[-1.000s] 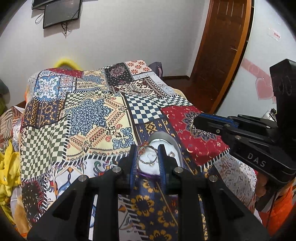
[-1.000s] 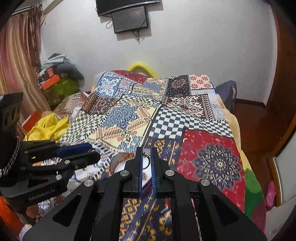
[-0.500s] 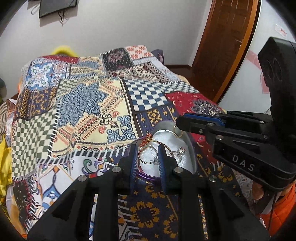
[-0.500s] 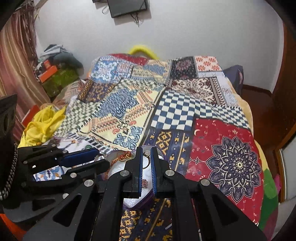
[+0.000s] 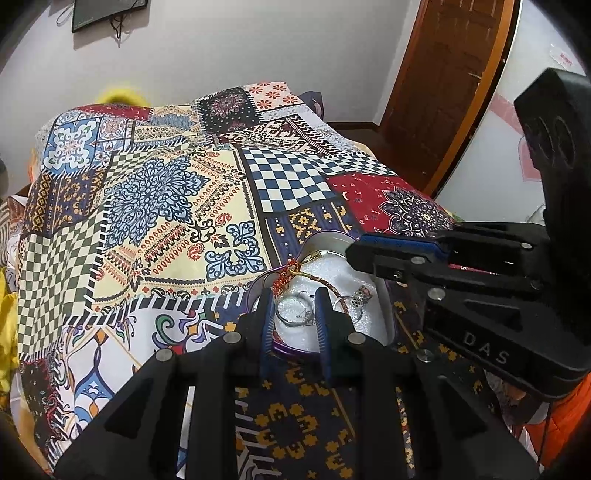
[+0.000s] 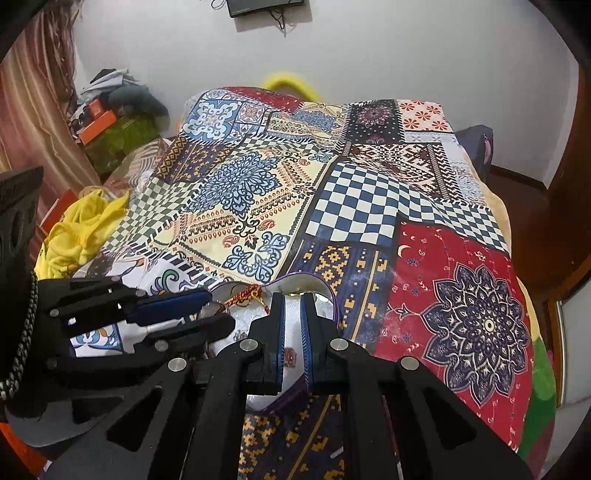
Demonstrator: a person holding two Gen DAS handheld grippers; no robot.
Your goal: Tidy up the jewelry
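Observation:
A heart-shaped box with a purple rim (image 5: 390, 321) and white lining lies open on the patchwork bedspread (image 5: 166, 206); it also shows in the right wrist view (image 6: 334, 299). Inside lie a red braided cord bracelet (image 5: 286, 275), a silver charm (image 5: 360, 295) and silver rings. My left gripper (image 5: 293, 306) is shut on a silver hoop ring (image 5: 291, 312) just above the lining. My right gripper (image 6: 292, 299) hovers over the box's far end, jaws narrowly apart, with a small gold ring (image 6: 294, 294) at its tips; whether it grips the ring I cannot tell.
The bedspread covers the bed ahead. Yellow cloth (image 6: 77, 232) and cluttered boxes (image 6: 110, 125) lie at the left. A wooden door (image 5: 443, 81) stands at the right, a wall-mounted screen (image 6: 266, 5) at the far wall.
Both grippers have moved down and forward over the open box. The left still holds the silver hoop, now low over the lining; the right's tips are now at the box's far end.

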